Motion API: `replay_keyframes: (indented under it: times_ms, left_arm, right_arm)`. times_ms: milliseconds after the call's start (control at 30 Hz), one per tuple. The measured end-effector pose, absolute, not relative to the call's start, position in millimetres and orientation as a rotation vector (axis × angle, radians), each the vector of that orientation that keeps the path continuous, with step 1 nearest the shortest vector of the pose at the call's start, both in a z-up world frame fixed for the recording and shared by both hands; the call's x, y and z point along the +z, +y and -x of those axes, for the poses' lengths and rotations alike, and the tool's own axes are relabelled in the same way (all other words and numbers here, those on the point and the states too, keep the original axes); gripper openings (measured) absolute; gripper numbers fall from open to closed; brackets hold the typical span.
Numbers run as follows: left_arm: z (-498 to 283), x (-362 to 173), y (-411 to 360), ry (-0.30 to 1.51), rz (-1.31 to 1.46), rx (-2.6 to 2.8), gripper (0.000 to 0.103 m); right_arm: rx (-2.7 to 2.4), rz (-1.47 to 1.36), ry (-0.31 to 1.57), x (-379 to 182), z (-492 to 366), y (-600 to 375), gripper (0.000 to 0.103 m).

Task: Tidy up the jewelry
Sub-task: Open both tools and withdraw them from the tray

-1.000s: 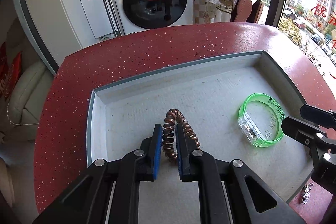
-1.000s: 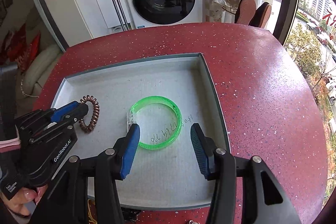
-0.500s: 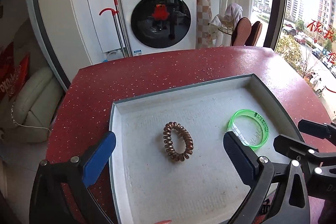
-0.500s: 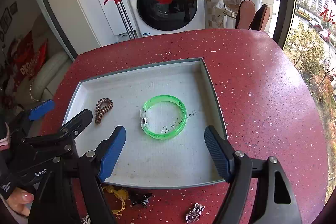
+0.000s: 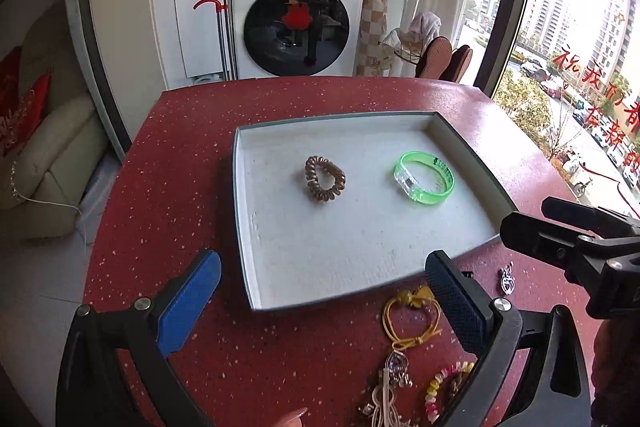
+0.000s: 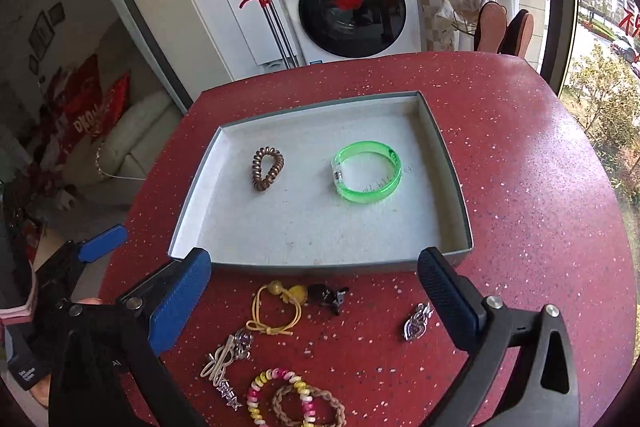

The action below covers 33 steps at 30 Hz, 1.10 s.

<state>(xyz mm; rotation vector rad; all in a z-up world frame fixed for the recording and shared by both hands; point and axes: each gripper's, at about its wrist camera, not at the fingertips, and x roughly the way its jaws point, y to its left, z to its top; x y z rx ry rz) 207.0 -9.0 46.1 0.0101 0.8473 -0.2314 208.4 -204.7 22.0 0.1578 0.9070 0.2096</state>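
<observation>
Both grippers hang above the red surface (image 6: 520, 187) with fingers spread wide and holding nothing: the left gripper (image 5: 324, 303) and the right gripper (image 6: 316, 299) each frame the near edge of the grey tray (image 6: 448, 155). Inside the tray lie a brown spiral hair tie (image 6: 267, 169) and, well apart to its right, a green bangle (image 6: 367, 171). The right wrist view alone shows the whole loose group in front of the tray: a yellow cord bracelet (image 6: 276, 309), a small black clip (image 6: 326, 297), a silver pendant (image 6: 416, 323), a silver hairpin (image 6: 224, 359) and two beaded bracelets (image 6: 296, 399). The left wrist view cuts most of these off, but shows the right gripper's black body (image 5: 580, 247) from the side.
</observation>
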Motion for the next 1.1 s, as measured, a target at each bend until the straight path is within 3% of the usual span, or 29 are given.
replay_keyframes:
  times_ms: [600, 1100]
  left_arm:
    - [-123, -7, 20, 0.94, 0.024, -0.169, 0.103]
    - [-116, -18, 9, 0.961, -0.005, -0.196, 0.103]
  right_arm:
    - [0.138, -0.11, 1.004, -25, -123, -223, 0.103]
    - [0.1, -0.108, 1.049, -45, -113, -230, 0.103]
